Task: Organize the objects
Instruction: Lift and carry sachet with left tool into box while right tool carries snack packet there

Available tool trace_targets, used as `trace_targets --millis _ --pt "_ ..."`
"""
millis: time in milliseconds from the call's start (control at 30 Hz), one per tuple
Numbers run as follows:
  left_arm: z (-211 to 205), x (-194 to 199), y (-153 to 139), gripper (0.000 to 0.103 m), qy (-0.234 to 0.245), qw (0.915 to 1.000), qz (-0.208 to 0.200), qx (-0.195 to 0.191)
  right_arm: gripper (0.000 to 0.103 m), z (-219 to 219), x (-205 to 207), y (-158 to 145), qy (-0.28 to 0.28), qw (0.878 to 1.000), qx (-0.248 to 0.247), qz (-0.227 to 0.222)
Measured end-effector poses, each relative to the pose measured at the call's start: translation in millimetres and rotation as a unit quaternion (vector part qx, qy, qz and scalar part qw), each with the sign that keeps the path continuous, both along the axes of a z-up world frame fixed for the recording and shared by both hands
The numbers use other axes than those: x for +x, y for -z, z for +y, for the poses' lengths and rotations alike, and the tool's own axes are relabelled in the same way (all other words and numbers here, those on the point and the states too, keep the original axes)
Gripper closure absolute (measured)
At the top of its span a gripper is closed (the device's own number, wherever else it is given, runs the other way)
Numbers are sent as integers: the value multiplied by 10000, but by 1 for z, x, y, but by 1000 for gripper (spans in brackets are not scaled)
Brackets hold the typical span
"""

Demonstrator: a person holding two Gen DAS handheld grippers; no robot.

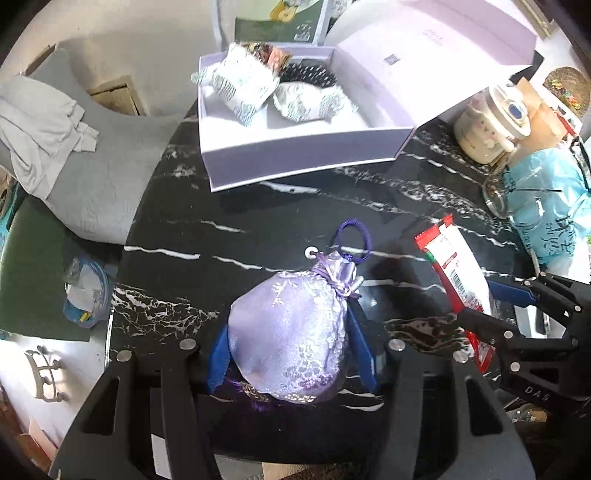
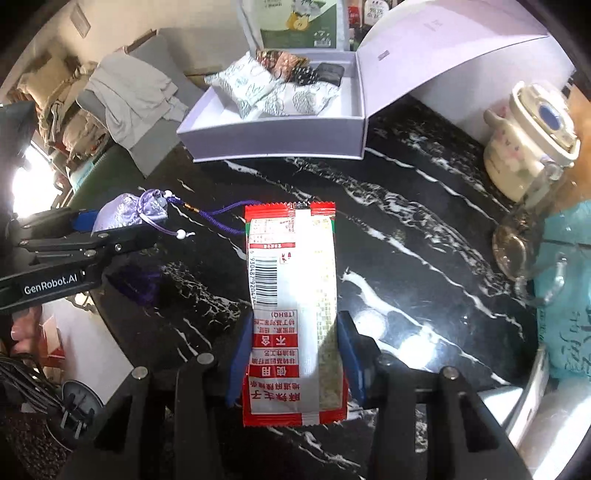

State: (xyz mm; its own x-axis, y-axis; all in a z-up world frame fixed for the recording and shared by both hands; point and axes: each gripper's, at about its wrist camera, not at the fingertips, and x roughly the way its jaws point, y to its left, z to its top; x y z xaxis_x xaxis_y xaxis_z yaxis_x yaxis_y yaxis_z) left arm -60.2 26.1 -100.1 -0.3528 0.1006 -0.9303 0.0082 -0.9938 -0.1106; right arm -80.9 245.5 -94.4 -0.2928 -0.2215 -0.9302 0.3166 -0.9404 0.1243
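Observation:
My left gripper [image 1: 291, 332] is shut on a lilac silk pouch [image 1: 291, 332] with a purple cord loop, held over the black marble table [image 1: 258, 206]. The pouch also shows in the right wrist view [image 2: 125, 210], between the left gripper's fingers [image 2: 110, 236]. My right gripper [image 2: 295, 350] is shut on a red and white snack packet [image 2: 293, 295], which also shows at the right of the left wrist view [image 1: 458, 269]. An open lilac gift box [image 1: 295, 162] [image 2: 273, 144] stands at the back, holding white patterned packets [image 1: 243, 88] [image 2: 255, 92].
A cream ceramic jar [image 2: 524, 144] [image 1: 487, 125], a glass [image 2: 513, 247] and a blue plastic bag [image 2: 565, 295] stand at the right. A grey cushioned seat with cloth [image 1: 74, 147] lies left of the table. A green printed box [image 2: 295, 22] stands behind the gift box.

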Motion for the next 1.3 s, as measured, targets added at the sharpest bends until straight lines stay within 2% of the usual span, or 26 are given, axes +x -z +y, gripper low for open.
trace_targets --millis 267,500,633,967,1300 --pt "26 9 -40 49 94 9998 145 -36 58 17 8 -37 -52 9995 -191 238" --pt "46 16 -87 49 94 9983 530 -212 58 26 17 -67 -377 9974 -354 501" --pt "54 19 -103 49 41 9977 638 -233 58 26 19 -78 -471 9961 -446 600" --pt "56 17 -118 49 35 9974 687 -222 58 18 19 -97 -565 9928 -654 832" --pt "35 -17 -124 49 304 9968 712 -188 58 2 -2 -106 -228 9923 -759 954"
